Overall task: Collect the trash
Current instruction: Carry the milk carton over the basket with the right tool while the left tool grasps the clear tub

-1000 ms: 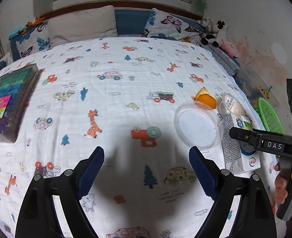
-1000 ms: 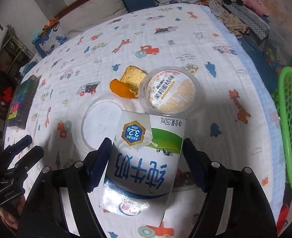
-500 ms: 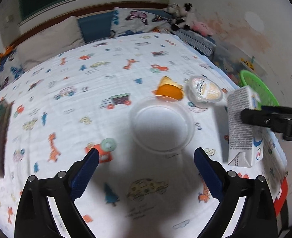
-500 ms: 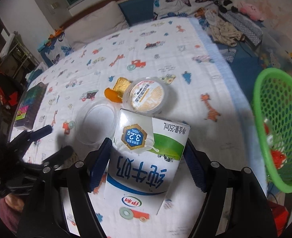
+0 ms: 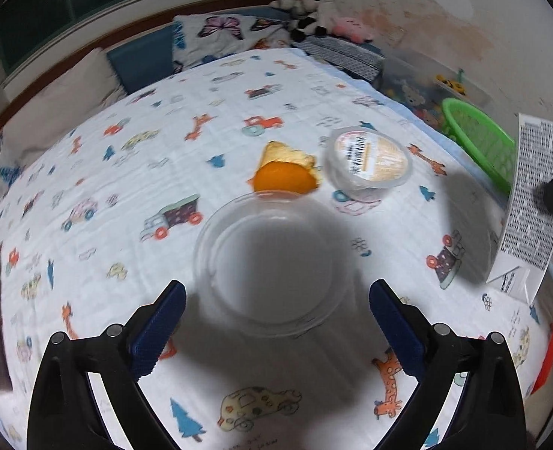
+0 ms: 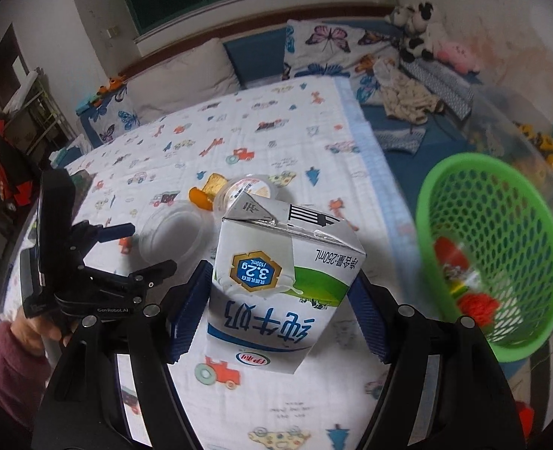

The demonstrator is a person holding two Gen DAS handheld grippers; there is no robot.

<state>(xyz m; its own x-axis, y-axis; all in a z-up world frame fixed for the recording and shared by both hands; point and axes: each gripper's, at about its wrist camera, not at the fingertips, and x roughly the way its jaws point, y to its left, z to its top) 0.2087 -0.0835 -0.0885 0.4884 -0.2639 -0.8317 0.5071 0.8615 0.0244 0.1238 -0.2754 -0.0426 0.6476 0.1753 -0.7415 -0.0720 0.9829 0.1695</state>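
Milk carton [image 6: 284,285] sits pinched between the blue pads of our right gripper [image 6: 282,300], lifted clear of the bed sheet [image 6: 276,131], its green-and-white face toward the camera and its folded top tilted away. From the left wrist view we see the same carton [image 5: 535,202] at the far right edge, its printed side panel facing us.

Our left gripper [image 5: 276,315] has its jaws spread wide with nothing between the pads; it hangs over the sheet [image 5: 164,150] just short of a clear plastic lid [image 5: 272,262] that lies flat on the cartoon-patterned fabric. In the right wrist view this gripper [image 6: 141,247] appears at the left, held by a hand [image 6: 32,332] in a dark red sleeve [image 6: 2,371].

Just beyond the lid lies a piece of orange peel [image 5: 286,180], touching or nearly touching the lid's far rim, with a yellowish scrap [image 5: 282,153] behind it. Beside these, to the right, rests a small round tub [image 5: 368,163] with a printed foil top.

A green mesh basket [image 6: 475,176] stands off the right side of the bed, near the carton, with red and yellow items [image 6: 460,277] inside; what they are we cannot tell. Pillows [image 6: 186,71] and plush toys [image 6: 419,33] line the head of the bed.
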